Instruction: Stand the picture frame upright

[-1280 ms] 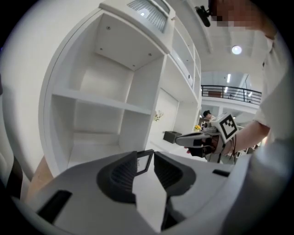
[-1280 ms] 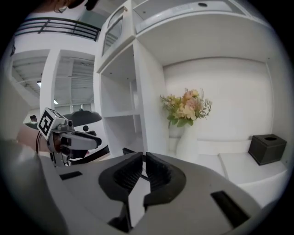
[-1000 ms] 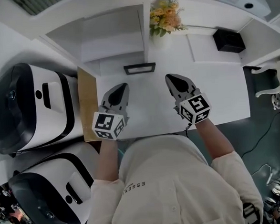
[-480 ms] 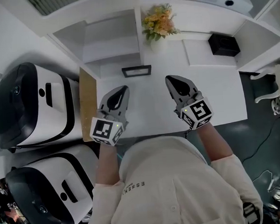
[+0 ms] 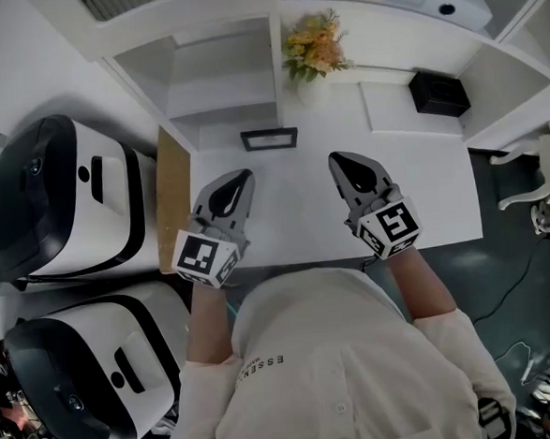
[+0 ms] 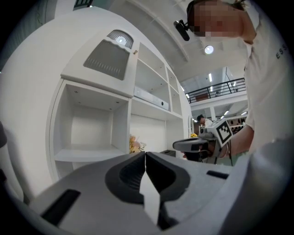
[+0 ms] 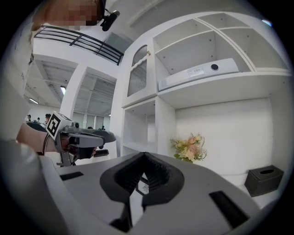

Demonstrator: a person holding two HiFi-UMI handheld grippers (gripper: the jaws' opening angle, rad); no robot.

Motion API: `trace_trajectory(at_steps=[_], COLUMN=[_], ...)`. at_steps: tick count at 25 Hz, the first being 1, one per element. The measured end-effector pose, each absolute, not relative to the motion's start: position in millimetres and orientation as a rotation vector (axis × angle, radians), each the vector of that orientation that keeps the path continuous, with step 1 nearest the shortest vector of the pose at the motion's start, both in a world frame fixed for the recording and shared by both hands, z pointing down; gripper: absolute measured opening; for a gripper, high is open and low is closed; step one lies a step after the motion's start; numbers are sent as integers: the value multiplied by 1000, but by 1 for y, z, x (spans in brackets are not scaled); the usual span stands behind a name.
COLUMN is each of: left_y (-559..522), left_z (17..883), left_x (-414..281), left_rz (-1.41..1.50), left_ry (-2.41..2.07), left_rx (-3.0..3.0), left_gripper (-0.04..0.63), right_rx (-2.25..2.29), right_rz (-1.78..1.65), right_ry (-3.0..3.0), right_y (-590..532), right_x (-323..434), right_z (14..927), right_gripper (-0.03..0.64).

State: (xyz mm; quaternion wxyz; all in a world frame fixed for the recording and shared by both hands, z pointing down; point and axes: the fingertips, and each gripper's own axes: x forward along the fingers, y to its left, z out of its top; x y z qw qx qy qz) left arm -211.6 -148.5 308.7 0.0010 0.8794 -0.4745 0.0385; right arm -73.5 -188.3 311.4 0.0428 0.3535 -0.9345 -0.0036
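From the head view, the picture frame [image 5: 269, 138] lay apparently flat at the back of the white desk [image 5: 442, 193]; it was a thin, dark-rimmed rectangle, long axis left to right, ahead of and between both grippers, nearer the left gripper [image 5: 243, 175] than the right gripper [image 5: 335, 159]; in the left gripper view, the ribbed dark pads [image 6: 129, 176] met, gripping nothing; in the right gripper view, the jaws were likewise closed and empty, the frame glimpsed just beyond them.

On table [image 5: 294, 224], picture frame [image 5: 269, 138] — flowers [image 5: 312, 48] behind
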Motion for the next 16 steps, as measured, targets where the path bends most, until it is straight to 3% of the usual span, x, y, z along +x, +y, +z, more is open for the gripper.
trace_trajectory(at_steps=[16], left_y=[-159], left_z=[315], left_x=[-210], left_rz=[176], left_ry=[-1507], left_rx=[2714], left_gripper=[3], right_rx=[1046], right_rz=[17], right_ry=[-2863], right_y=[-195], right_x=[-78], right_z=[314], right_gripper=[14])
